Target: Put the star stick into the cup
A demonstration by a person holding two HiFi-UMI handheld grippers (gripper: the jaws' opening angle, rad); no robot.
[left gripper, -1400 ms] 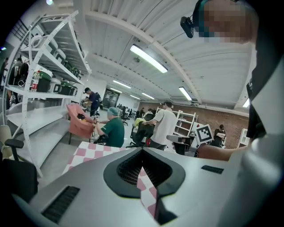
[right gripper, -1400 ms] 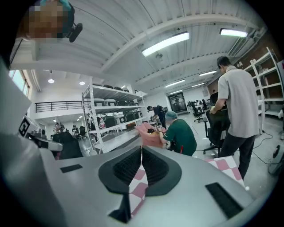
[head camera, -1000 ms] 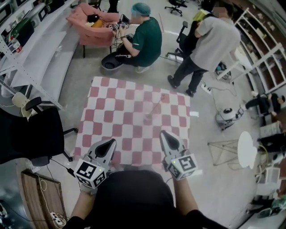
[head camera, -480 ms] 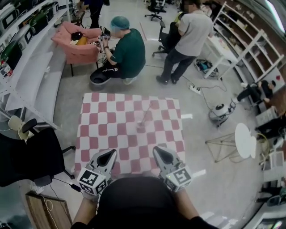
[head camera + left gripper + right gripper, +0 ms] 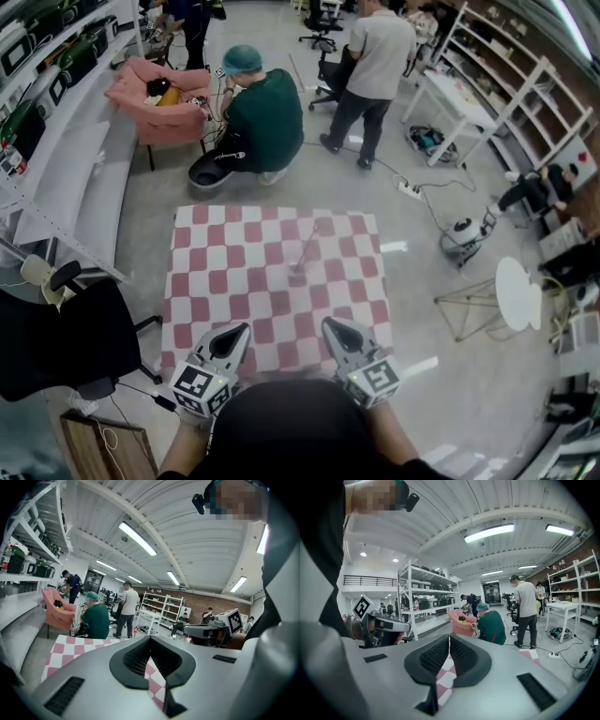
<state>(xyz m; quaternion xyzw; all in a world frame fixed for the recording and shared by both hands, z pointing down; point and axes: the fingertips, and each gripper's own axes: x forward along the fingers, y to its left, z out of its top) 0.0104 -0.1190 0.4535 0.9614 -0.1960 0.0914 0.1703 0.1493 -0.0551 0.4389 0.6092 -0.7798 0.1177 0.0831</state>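
A red-and-white checkered table (image 5: 216,281) fills the middle of the head view. Near its centre stands a small pale cup (image 5: 296,277). The thin star stick (image 5: 307,248) rises from the cup and leans toward the far side. Its red star (image 5: 136,630) shows small in the left gripper view. My left gripper (image 5: 228,339) and right gripper (image 5: 336,330) hover side by side at the table's near edge, well short of the cup. Both are shut with nothing between the jaws, as the left gripper (image 5: 150,641) and right gripper (image 5: 449,639) views confirm.
Beyond the table a person in green (image 5: 262,117) crouches by a pink armchair (image 5: 155,94), and another person (image 5: 370,56) stands further off. A black chair (image 5: 66,337) is at the left. A round white side table (image 5: 518,295) and white shelving (image 5: 487,84) stand at the right.
The head view has shifted, so the table sits lower and nearer in frame. Both grippers stay shut at the near edge. The standing person has walked further away.
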